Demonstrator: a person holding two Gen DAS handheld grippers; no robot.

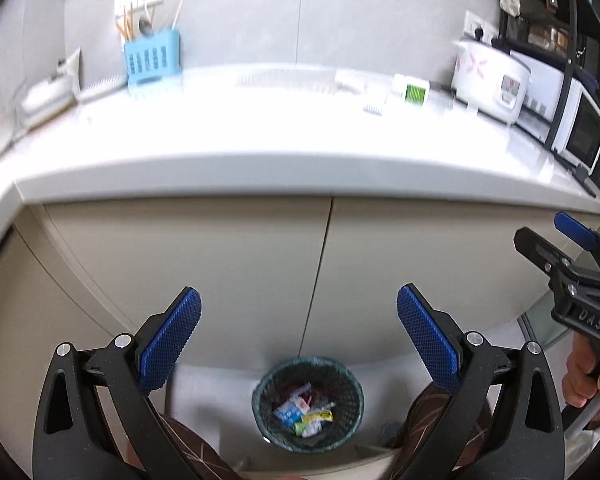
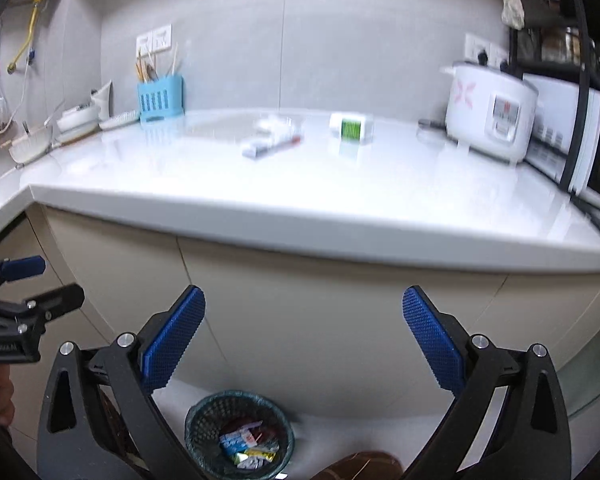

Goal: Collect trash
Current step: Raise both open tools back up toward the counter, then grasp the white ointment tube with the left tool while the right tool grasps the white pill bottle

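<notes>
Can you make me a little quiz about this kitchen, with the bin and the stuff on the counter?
1. True or false: the left gripper is holding a wrapper.
2. Where does the mesh bin stand? A) on the counter B) on the floor by the cabinet C) inside the microwave
3. Fill in: the utensil holder at the back of the counter is light ____.

Key
1. False. Both it and the right gripper are open and hold nothing.
2. B. Colourful wrappers already lie inside it.
3. Blue. A green and white box and the rice cooker sit further along.
</notes>
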